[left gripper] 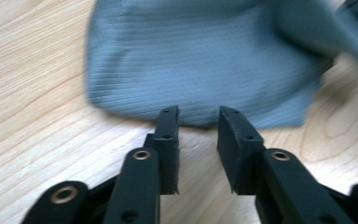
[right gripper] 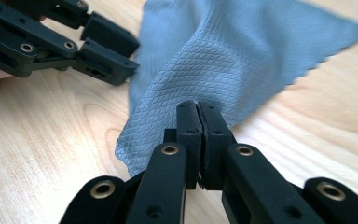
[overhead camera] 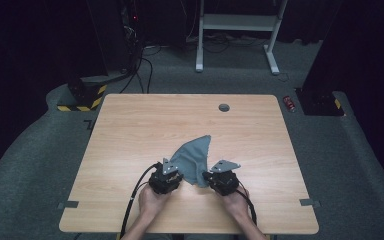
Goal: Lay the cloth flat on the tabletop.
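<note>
1. One grey cloth [overhead camera: 194, 157] lies near the wooden table's [overhead camera: 130, 130] centre, toward 6 o'clock, one corner pointing to 12.
2. A round grommet [overhead camera: 224, 107] sits at the table's 12 o'clock edge; a red can [overhead camera: 289, 103] lies on the carpet beyond, at 2.
3. The right gripper [right gripper: 198, 109], seen in its own view, has its jaws pressed together on the cloth's edge.
4. The left gripper [left gripper: 196, 116] has its jaws apart, tips apparently just touching the blurred hem.
5. Two grippers; two hands.
</note>
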{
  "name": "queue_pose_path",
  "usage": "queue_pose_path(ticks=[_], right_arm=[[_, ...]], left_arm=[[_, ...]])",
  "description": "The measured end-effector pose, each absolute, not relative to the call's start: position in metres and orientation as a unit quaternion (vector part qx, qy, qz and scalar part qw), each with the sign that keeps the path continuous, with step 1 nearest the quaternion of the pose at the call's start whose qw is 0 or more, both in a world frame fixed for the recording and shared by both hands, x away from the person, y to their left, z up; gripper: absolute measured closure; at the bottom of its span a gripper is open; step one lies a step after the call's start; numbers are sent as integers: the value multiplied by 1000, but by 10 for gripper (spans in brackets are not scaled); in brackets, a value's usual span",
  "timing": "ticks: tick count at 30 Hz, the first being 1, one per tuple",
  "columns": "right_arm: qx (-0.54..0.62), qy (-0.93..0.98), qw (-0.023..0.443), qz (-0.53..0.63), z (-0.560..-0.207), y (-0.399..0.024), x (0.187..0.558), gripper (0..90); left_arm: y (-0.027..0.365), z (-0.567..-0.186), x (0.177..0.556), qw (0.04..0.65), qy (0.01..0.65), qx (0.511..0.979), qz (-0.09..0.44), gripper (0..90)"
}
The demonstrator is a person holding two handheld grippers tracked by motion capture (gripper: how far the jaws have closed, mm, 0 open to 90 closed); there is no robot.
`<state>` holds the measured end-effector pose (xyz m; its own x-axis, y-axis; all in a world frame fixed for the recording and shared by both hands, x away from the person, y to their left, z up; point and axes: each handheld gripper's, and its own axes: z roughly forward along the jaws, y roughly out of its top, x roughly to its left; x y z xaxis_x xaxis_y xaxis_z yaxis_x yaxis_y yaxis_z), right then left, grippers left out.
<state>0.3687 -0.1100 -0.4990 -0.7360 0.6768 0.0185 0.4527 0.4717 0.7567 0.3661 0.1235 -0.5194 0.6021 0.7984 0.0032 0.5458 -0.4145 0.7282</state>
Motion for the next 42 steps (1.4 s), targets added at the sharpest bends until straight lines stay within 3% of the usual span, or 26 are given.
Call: queue_pose_path(ticks=[5, 9, 16, 21, 22, 24, 25, 27, 29, 42], right_arm=[[348, 841, 126, 395, -498, -121, 369, 878], [343, 846, 117, 391, -504, -117, 367, 878], [339, 843, 118, 401, -502, -111, 366, 878], [336, 840, 122, 409, -496, -111, 366, 868], [338, 839, 123, 408, -495, -112, 366, 864], [339, 839, 124, 407, -495, -113, 366, 863], [344, 837, 123, 407, -496, -114, 367, 863], [343, 838, 125, 407, -496, -114, 367, 863], [342, 840, 129, 402, -496, -115, 367, 874], [354, 831, 168, 395, -490, -137, 363, 892]], left_arm=[[131, -518, 365, 349, 420, 819, 175, 707], [116, -518, 357, 365, 402, 825, 155, 527], [97, -516, 358, 373, 395, 825, 152, 452], [93, -518, 363, 362, 408, 823, 159, 510], [92, -517, 365, 350, 401, 829, 171, 586], [93, -517, 366, 348, 398, 831, 171, 617], [94, -516, 368, 346, 397, 833, 169, 738], [95, -516, 368, 345, 396, 834, 169, 776], [96, -515, 368, 344, 390, 837, 169, 870], [130, -490, 355, 341, 374, 849, 152, 879]])
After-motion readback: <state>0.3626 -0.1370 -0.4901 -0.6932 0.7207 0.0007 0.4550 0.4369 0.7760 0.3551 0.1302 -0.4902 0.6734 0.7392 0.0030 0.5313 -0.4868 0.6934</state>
